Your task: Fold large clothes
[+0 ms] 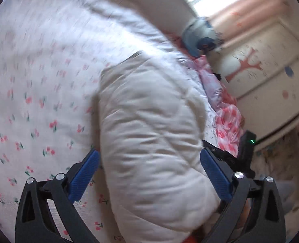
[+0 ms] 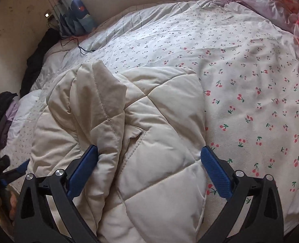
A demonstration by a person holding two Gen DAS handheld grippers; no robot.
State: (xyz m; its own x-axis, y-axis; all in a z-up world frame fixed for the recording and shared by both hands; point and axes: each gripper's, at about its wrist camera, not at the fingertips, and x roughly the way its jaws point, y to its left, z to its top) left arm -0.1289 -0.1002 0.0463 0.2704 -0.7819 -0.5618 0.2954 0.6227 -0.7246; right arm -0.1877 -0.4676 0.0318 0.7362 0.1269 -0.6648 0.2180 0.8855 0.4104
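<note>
cherry-print bedspread (image 2: 250, 93) runs under both tongs. cream quilted jacket (image 2: 129, 133) lies lengthwise straight ahead of my right gripper (image 2: 149, 168), spread wide, nothing pinched. left gripper (image 1: 149, 170) is spread too, jacket bulk between its pads; right seems nearer.

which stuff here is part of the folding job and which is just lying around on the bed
Part of the job:
- cream quilted jacket
- left gripper, jaws wide
- right gripper, jaws wide

Just lying about:
- cherry-print bedsheet
- pink floral bedding
- dark clothes pile
- black cable
</note>
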